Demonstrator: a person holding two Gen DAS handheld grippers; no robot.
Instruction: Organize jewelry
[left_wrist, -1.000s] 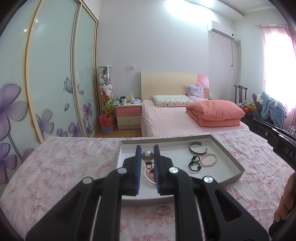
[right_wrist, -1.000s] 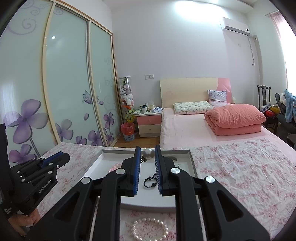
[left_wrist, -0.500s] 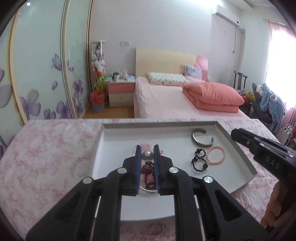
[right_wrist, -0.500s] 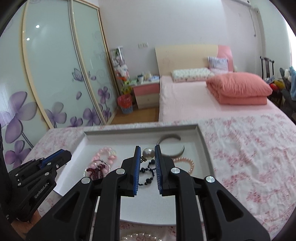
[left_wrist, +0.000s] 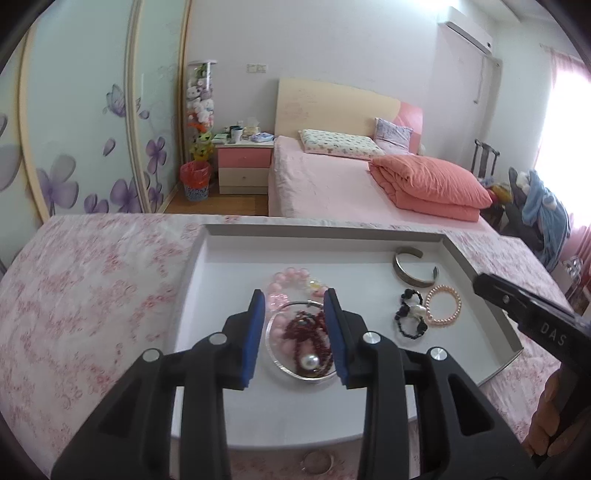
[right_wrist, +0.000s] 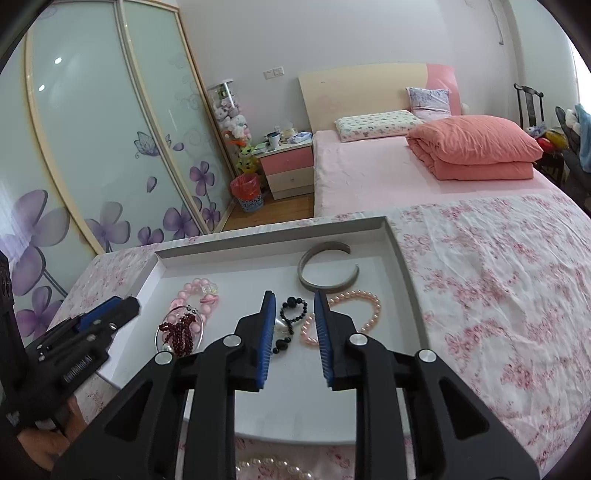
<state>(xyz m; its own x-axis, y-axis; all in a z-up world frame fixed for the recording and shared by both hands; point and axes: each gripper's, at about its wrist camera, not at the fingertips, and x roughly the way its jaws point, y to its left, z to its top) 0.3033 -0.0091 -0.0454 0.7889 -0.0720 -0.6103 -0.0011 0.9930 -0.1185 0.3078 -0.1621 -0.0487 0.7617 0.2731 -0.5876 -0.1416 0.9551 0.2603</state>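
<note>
Ribbed blue left tongs (left_wrist: 295, 325) and right tongs (right_wrist: 294, 325) both spread wide, beaded bracelets (left_wrist: 306, 334) in grey tray (left_wrist: 229, 406)

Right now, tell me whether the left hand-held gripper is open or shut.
Open. The left hand-held gripper shows a wide gap between its blue pads, with the pearl lying loose in the tray.

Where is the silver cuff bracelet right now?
The silver cuff bracelet lies in the far right corner of the tray, just beyond the pink pearl bracelet and the black bead bracelet, ahead of the open right gripper.
</note>
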